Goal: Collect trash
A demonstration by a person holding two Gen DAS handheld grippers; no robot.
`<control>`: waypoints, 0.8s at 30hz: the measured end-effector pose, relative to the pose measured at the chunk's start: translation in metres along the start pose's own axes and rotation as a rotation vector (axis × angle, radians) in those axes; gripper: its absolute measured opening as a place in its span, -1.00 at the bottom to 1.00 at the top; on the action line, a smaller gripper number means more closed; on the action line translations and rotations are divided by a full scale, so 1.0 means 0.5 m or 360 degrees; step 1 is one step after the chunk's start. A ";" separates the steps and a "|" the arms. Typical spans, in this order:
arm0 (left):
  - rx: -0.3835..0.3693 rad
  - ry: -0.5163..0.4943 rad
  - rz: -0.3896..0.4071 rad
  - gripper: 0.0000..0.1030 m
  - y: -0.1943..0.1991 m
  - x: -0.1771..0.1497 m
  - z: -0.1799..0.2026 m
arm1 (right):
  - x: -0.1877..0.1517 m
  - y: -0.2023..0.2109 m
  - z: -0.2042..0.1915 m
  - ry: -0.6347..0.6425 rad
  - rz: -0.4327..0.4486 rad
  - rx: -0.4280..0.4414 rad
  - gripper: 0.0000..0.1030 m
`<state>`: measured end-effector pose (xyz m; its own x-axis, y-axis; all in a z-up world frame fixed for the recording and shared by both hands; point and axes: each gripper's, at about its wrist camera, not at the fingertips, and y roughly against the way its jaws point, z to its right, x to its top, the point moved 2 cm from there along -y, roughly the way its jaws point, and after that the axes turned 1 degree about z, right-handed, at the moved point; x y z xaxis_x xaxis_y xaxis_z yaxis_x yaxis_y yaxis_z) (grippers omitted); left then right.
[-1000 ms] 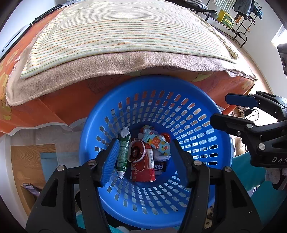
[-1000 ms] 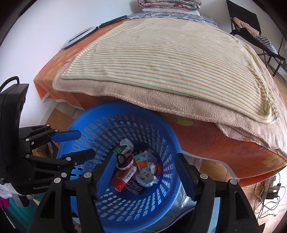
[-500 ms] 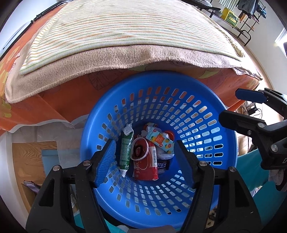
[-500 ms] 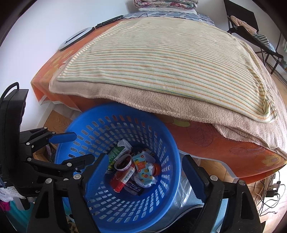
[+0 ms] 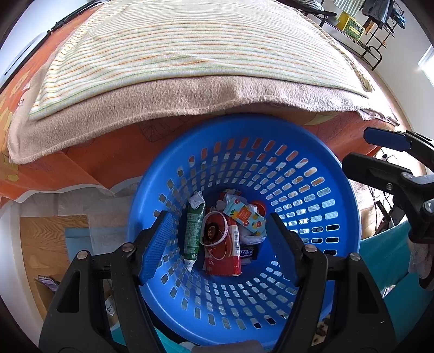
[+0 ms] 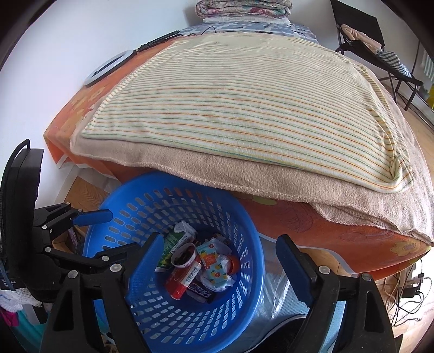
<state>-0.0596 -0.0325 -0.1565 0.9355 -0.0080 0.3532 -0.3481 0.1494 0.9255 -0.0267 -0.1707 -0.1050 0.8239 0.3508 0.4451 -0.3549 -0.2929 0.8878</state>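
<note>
A blue perforated basket stands on the floor against the bed; it also shows in the right wrist view. Inside lie a green carton, a red packet, a white-rimmed cup, an orange-printed packet and a dark wrapper. My left gripper is open and empty above the basket. My right gripper is open and empty over the basket's right side; it shows at the right of the left wrist view.
A bed with an orange sheet, a tan blanket and a striped blanket lies beyond the basket. A round light and folded bedding sit at its far end. A chair and cables are to the right.
Both grippers have drawn back and up from the basket, staying open. The right gripper's view now takes in more of the bed. The trash has not moved.
</note>
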 end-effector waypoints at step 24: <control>0.0031 0.0103 0.0334 0.43 0.135 0.195 -0.067 | 0.150 0.061 0.017 0.0039 0.0205 0.0001 0.68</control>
<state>0.0098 0.0101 -0.0641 0.8440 0.0847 0.5295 -0.5362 0.1218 0.8352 0.0280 -0.1609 -0.0457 0.7605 0.3315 0.5584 -0.4572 -0.3373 0.8229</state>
